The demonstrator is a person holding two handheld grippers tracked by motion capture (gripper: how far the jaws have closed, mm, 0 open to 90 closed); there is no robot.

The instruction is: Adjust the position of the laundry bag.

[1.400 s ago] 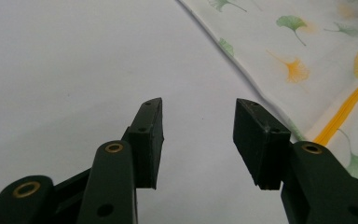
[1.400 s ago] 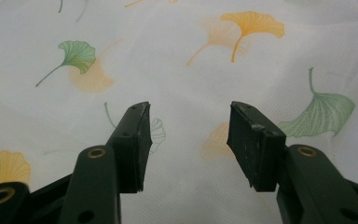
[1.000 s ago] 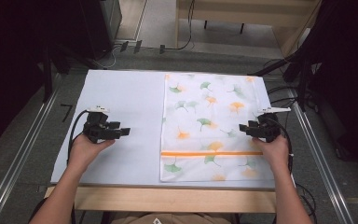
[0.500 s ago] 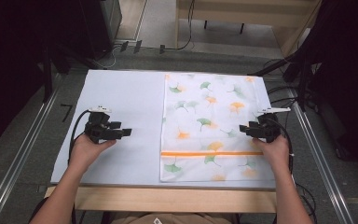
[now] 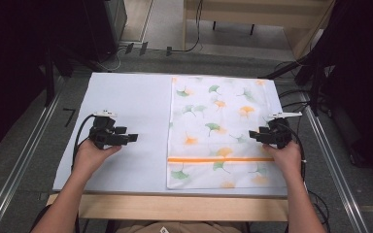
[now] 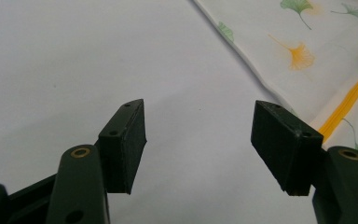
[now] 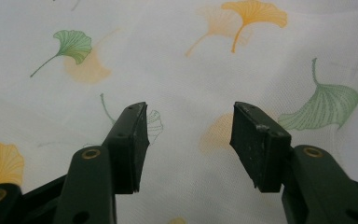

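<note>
White leaf-print cloth (image 5: pixel 223 131) lies flat; my left gripper (image 5: pixel 132 138) has just been spreading, empty, right gripper (image 5: pixel 253 136) spread too; I should pinch its edges squarely.

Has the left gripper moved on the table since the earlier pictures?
No. The left gripper is at the same spot on the white table, equally far from the cloth's left edge.

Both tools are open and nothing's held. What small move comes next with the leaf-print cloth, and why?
Probably bring the left tool across to the near left edge of the cloth and close on it. It hovers open over the bare table, apart from the cloth, with that edge just ahead in the left gripper view. The right tool already sits open over the cloth's right side.
</note>
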